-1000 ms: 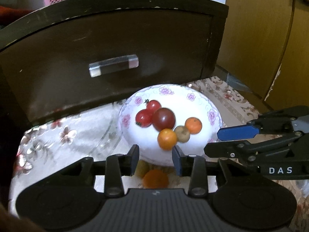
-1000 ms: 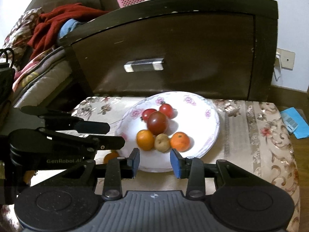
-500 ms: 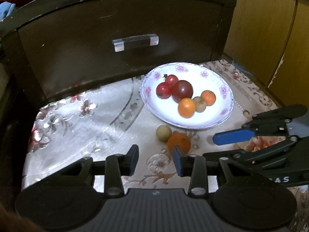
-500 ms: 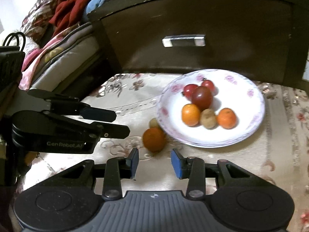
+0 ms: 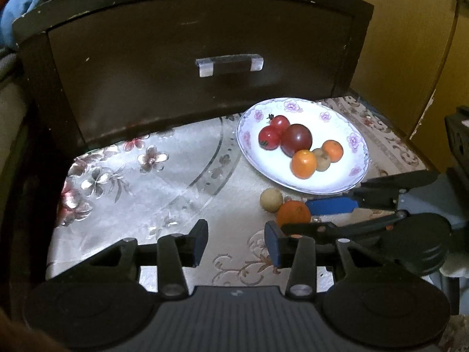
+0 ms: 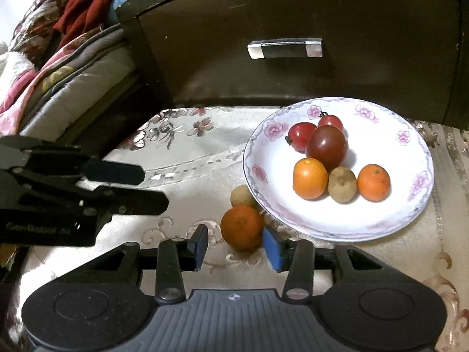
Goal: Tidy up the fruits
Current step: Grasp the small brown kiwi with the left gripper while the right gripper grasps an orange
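A white floral plate [image 6: 410,223] [image 5: 258,149] on the patterned cloth holds two red tomatoes, a dark tomato [image 6: 328,146], two small oranges and a brown fruit. A loose orange [image 6: 242,227] [image 5: 293,213] and a pale round fruit [image 6: 241,195] [image 5: 271,200] lie on the cloth by the plate's near-left rim. My right gripper [image 6: 236,246] is open, its fingers on either side of the loose orange, not closed on it. My left gripper [image 5: 236,243] is open and empty, left of the fruit.
A dark wooden drawer front [image 6: 293,67] with a metal handle [image 6: 285,48] stands right behind the plate. Bedding and red clothes [image 6: 79,8] lie at the left. A yellow wooden cabinet [image 5: 410,44] is at the right.
Both grippers pulled back and shifted left. The right gripper has come down so the loose orange now sits between its open fingers. The fruit has not moved.
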{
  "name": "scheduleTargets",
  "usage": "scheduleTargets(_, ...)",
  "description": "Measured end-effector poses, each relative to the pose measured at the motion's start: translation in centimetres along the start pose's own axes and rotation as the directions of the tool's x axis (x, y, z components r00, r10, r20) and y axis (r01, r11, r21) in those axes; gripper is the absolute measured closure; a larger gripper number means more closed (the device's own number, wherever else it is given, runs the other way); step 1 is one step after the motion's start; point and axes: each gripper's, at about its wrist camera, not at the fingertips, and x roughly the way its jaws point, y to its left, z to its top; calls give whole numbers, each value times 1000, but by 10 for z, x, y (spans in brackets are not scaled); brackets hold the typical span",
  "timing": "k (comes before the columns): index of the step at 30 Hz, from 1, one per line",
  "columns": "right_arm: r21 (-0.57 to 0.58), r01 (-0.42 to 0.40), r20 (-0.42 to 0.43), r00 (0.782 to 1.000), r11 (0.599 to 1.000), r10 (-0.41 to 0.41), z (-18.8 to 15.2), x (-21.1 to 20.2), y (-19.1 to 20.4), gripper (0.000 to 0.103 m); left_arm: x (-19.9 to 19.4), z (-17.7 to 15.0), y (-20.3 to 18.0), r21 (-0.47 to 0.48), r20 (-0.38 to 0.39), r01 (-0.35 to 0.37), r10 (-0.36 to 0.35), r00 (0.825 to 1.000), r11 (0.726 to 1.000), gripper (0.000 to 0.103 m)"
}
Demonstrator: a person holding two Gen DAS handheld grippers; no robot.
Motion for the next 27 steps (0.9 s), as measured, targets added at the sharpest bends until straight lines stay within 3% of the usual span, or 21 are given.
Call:
scheduleTargets(3, 3, 5, 0, 1000, 1000, -5, 3, 4, 0, 65, 2, -1, 2, -2, -6, 9, -9, 1000, 1000, 54)
scheduleTargets(5, 8, 11, -11, 1000, 1000, -11, 2, 7, -1, 73, 5, -2, 3, -4, -12, 18, -18, 1000, 1000, 54)
scheduleTargets(13, -53, -9, -64, 998, 999, 5, -8, -24, -6, 74, 31, 0, -10, -13, -17, 65, -65, 998, 998, 54)
scheduleTargets(20, -59, -11, -103, 995, 998, 5, -27, -66, -19, 74, 58, 10, -34, 40, 5, 45, -45, 999, 998, 54)
scheduleTargets(27, -27, -39, -97, 995, 999, 36, -31, -74, -26, 73, 75, 11, -51, 93, 9, 5, -6, 1000, 996, 58)
